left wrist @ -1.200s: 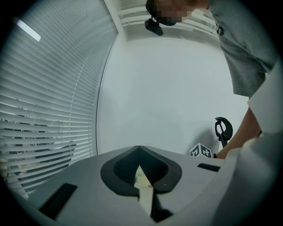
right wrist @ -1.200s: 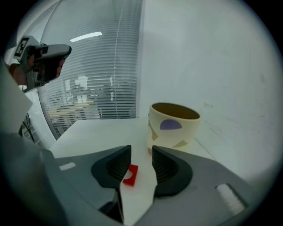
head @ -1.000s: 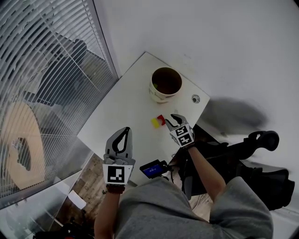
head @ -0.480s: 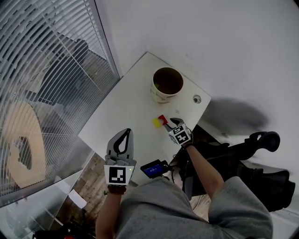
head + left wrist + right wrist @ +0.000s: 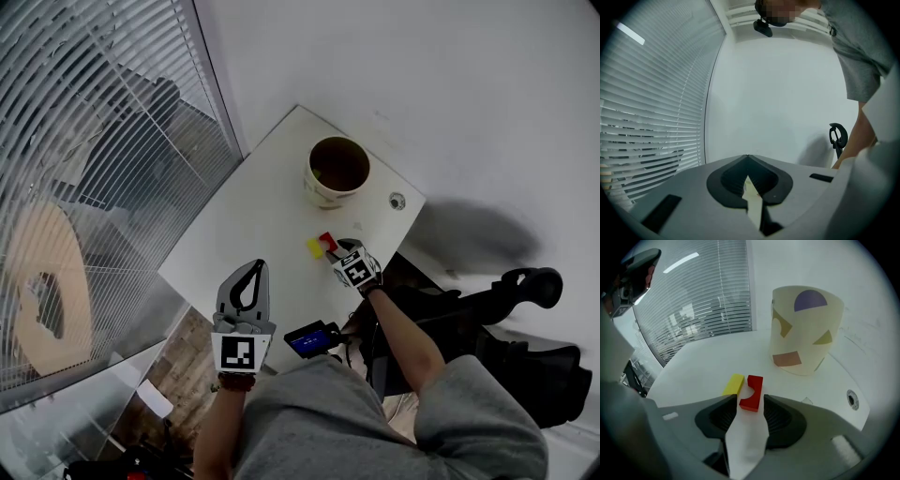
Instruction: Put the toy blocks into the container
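Head view: looks steeply down on a white table (image 5: 272,216) set by window blinds (image 5: 84,141) and a pale wall, with both tools and the open container (image 5: 336,172) in sight.

Left gripper view: shows only wall and blinds beyond the left gripper (image 5: 748,157), closed tip to tip on nothing.

Right gripper view: adds coloured shapes on the container's side. Finds the right gripper (image 5: 749,398) spread wide, just been opening, straddling the near end of the red block (image 5: 751,390) without pressing. Lies long axis toward the container, notch facing the yellow block (image 5: 733,384) just beside.

Head view, upper centre: the cream round container (image 5: 322,194) is too dark inside to read. Below, the right gripper (image 5: 343,247) partly covers the red arched block (image 5: 327,240).
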The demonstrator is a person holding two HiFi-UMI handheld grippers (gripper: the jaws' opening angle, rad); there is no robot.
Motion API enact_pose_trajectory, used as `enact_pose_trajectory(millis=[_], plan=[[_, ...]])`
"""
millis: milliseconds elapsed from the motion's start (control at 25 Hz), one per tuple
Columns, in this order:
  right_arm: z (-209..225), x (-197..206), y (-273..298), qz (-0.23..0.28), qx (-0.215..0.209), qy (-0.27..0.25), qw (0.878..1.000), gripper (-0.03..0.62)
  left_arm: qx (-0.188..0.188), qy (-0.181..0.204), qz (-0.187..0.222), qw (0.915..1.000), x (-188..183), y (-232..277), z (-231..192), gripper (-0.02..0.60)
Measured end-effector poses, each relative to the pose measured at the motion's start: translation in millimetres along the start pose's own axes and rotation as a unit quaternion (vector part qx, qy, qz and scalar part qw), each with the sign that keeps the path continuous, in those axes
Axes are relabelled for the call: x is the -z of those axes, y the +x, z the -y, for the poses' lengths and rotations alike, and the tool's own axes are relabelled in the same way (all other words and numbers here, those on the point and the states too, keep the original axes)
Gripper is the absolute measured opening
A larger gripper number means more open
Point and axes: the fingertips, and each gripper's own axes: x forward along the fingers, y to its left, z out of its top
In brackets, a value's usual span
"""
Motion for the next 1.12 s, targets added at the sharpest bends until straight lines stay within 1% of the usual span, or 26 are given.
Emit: enact_pose_trajectory(millis=[120, 400, 520, 720, 920, 1120], plan=[[1.8, 3.8, 11.7, -0.006, 0.0, -0.006, 1.0, 0.189, -0.002, -0.004, -0.001, 1.0, 1.3, 1.8, -0.4, 0.008], [-0.7, 10.2, 19.3, -0.021, 0.0, 0.008, 1.0, 0.186, -0.001, -0.003, 0.0, 1.0, -0.2, 3.2, -1.7, 0.008], [-0.8, 11.5, 21.8, -0.02, 0.0, 0.011, 1.0, 0.161, -0.003, -0.01, 0.001, 0.9999, -0.1, 3.8, -3.7, 0.008], [-4.3, 11.9, 14.9, -0.032, -0.004, 0.016, 0.999, 0.155, 0.001, -0.007, 0.0, 1.0, 0.9, 4.7, -2.5, 0.008], [1.9, 7.2, 10.7, -0.016, 0.001, -0.001, 1.0, 0.152, 0.003, -0.01, 0.002, 0.9999, -2.6, 5.2, -2.7, 0.008], [-1.2, -4.0, -9.3, 0.0, -0.001, 0.002, 1.0, 0.152, 0.005, -0.01, 0.007, 0.9999, -3.4, 5.1, -1.4, 0.008]])
